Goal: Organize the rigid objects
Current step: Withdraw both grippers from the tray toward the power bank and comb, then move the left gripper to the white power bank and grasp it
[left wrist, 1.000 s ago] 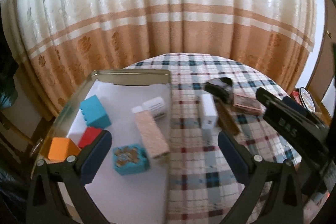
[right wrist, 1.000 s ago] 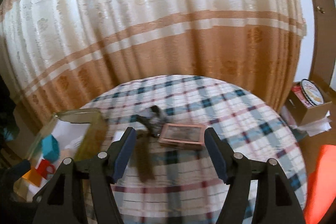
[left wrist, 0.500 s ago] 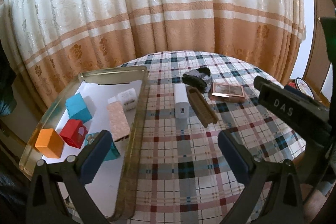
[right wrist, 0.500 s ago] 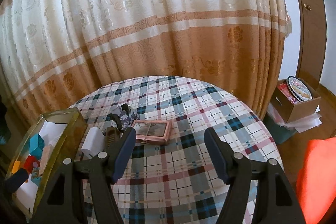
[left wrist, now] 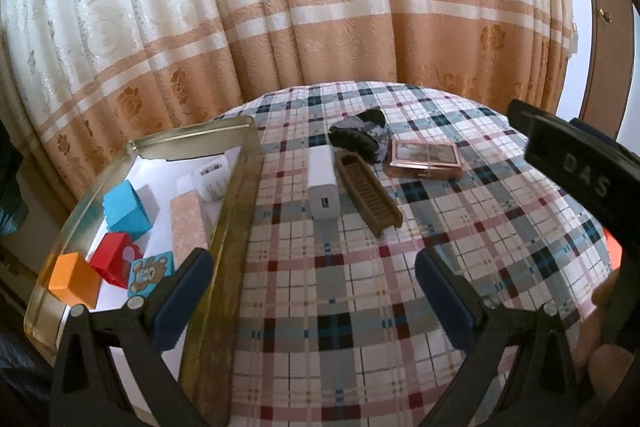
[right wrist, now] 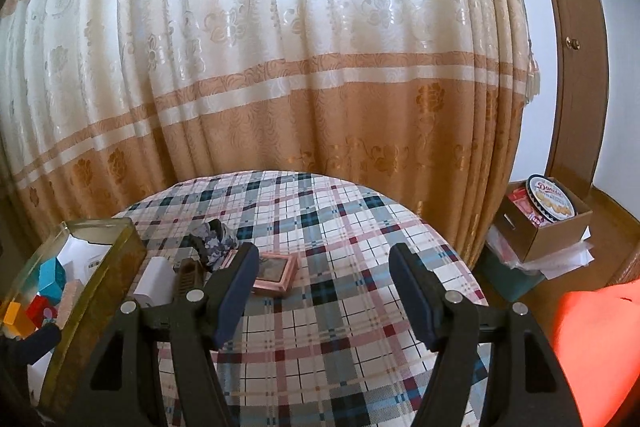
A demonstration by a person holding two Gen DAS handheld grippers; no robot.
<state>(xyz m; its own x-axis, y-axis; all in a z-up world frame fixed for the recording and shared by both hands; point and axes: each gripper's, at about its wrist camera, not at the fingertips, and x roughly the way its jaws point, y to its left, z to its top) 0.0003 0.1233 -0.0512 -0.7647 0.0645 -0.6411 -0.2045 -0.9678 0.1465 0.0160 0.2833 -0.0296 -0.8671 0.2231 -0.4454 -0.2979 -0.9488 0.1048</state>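
Both claws, left claw (left wrist: 312,291) and right claw (right wrist: 320,291), gape empty; the white power bank (left wrist: 322,187) looks stiff, smooth, probably weighty, best pinched across its narrow sides.

A long curtain (right wrist: 320,67) fills the wall, cream with flower patterns on top and orange below, with pale stripes between. Daylight shines through it. In front stands a round table with a checked tablecloth (right wrist: 340,227). At the right is a brown wooden door (right wrist: 576,67), and a cardboard box (right wrist: 552,231) sits on the floor beside it.
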